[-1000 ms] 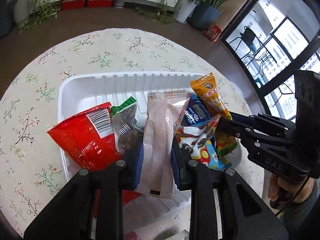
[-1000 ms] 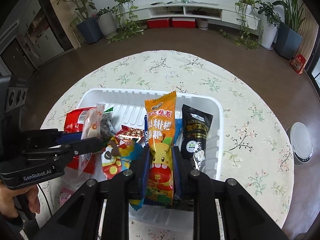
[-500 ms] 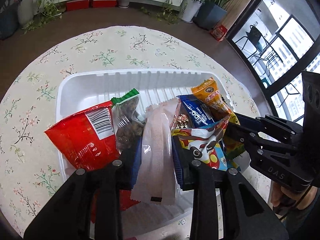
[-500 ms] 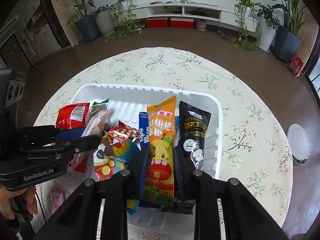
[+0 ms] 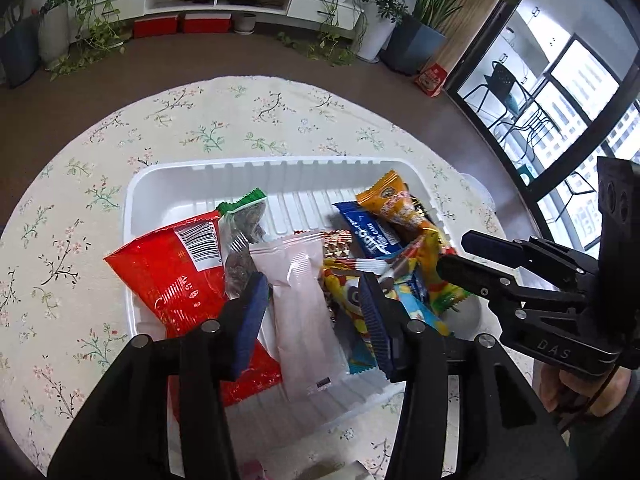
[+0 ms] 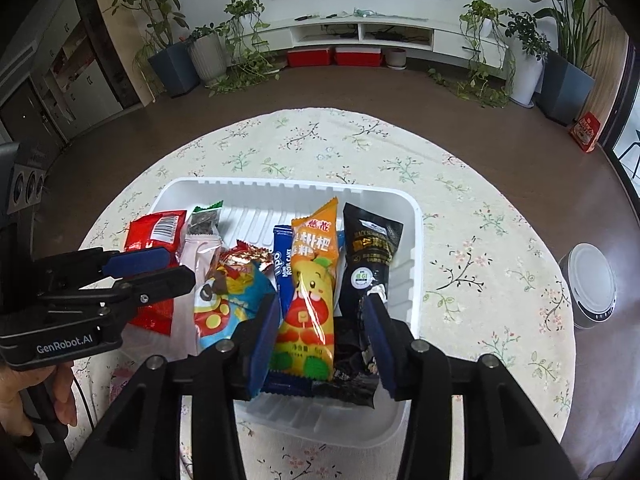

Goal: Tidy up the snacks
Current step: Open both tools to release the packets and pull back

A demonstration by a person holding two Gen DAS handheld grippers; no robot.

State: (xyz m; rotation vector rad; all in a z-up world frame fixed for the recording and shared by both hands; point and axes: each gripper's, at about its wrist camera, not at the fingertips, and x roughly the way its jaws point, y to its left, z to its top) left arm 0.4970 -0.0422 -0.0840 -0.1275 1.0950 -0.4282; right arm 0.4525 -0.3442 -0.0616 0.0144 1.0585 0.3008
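Observation:
A white ribbed tray (image 5: 280,184) (image 6: 404,280) on the round floral table holds several snack packets. My left gripper (image 5: 312,280) is open above a pale pink packet (image 5: 304,312) that lies in the tray, beside a red bag (image 5: 168,276) and a clear green-topped seed bag (image 5: 244,236). My right gripper (image 6: 320,304) is open around an orange packet (image 6: 312,292) lying in the tray, next to a black packet (image 6: 368,248), a blue roll-cake packet (image 6: 284,272) and a colourful cartoon packet (image 6: 228,296).
A small white round appliance (image 6: 592,284) stands on the floor right of the table (image 6: 480,240). A pink wrapper (image 6: 120,380) lies on the cloth near the tray's front left. Potted plants and a TV shelf are far behind.
Both grippers have opened, letting go of the pink packet and the orange packet, which now lie in the tray. Both have drawn back a little.

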